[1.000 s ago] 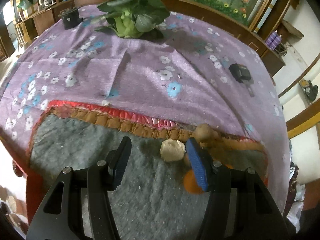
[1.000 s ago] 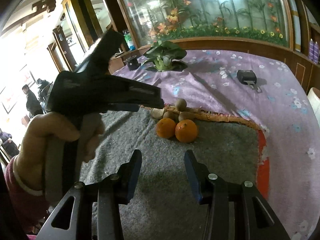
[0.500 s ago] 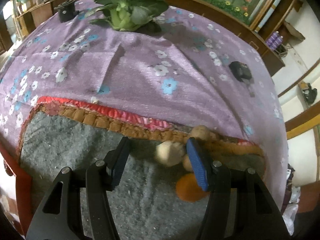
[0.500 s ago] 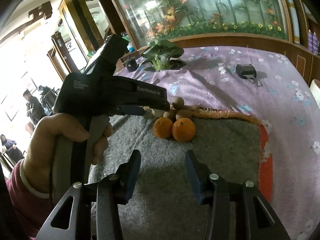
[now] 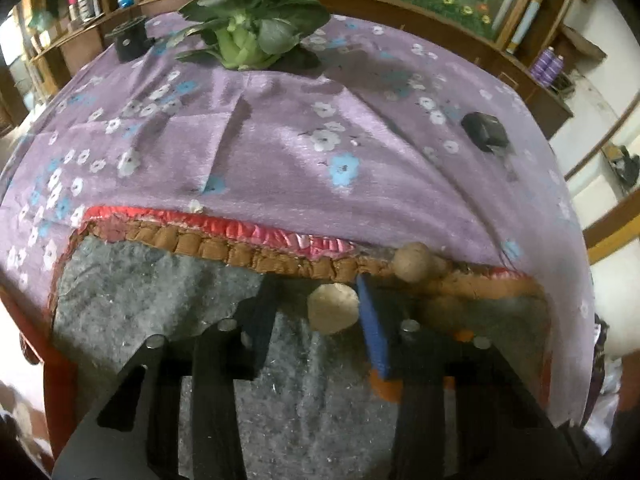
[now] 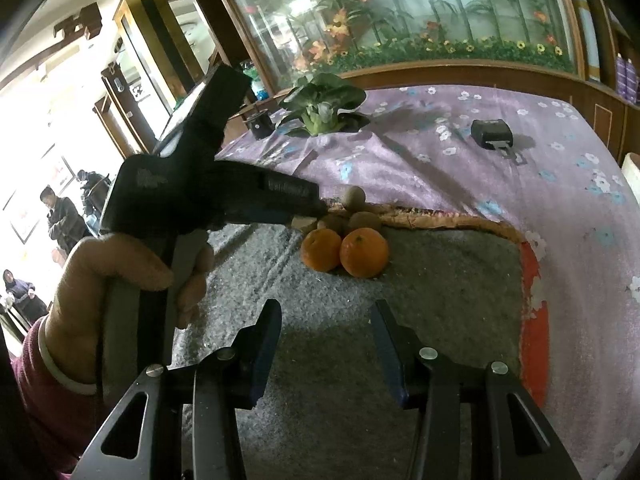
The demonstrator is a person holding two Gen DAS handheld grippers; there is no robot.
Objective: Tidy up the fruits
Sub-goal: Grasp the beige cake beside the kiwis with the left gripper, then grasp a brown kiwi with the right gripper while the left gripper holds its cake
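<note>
A pale beige fruit (image 5: pixel 333 307) lies on the grey felt mat (image 5: pixel 160 312), between the fingers of my open left gripper (image 5: pixel 320 304), close to the right blue pad (image 5: pixel 372 328). A brown round fruit (image 5: pixel 412 261) sits on the mat's braided edge. An orange (image 5: pixel 386 388) shows partly behind the right finger. In the right wrist view two oranges (image 6: pixel 344 254) and brown fruits (image 6: pixel 352 210) cluster at the mat's far edge; the left gripper (image 6: pixel 308 216) reaches them. My right gripper (image 6: pixel 326 336) is open and empty, above the mat.
A leafy green cabbage (image 5: pixel 250 38) and a black cylinder (image 5: pixel 130 40) stand at the far side of the purple flowered tablecloth (image 5: pixel 280 140). A black key fob (image 5: pixel 484 132) lies at the right. People stand in the left background (image 6: pixel 60 216).
My left gripper has moved forward over the mat, so the beige fruit now lies between its fingers. The right gripper has barely moved.
</note>
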